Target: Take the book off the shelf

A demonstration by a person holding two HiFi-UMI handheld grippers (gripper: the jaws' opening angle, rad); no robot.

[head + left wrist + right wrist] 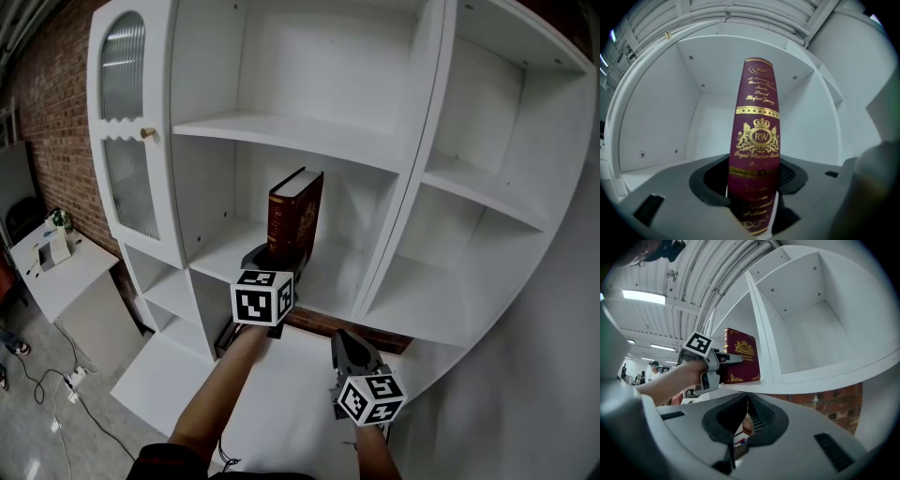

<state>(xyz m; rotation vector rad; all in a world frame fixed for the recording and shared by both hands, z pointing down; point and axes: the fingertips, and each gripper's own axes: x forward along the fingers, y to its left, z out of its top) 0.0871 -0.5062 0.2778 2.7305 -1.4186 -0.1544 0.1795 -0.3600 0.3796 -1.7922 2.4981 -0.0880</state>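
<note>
We are at the grasp: the left gripper (753, 180) has its jaws clamped on the spine of the dark red gold-lettered hardback book (294, 217), which stands alone in the white wooden shelf unit's (309, 141) middle compartment (349, 277). Next we should draw it straight out, level. Below and right of the book, the right gripper (352, 347) hangs, jaws together, empty.

Maroon book (295, 220), gold lettering; white shelf (281, 131); red brick wall (56, 103).

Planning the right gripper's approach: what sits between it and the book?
In the right gripper view, the left gripper and its hand cover the book's spine edge; toward the rest of the cover, only open air.
</note>
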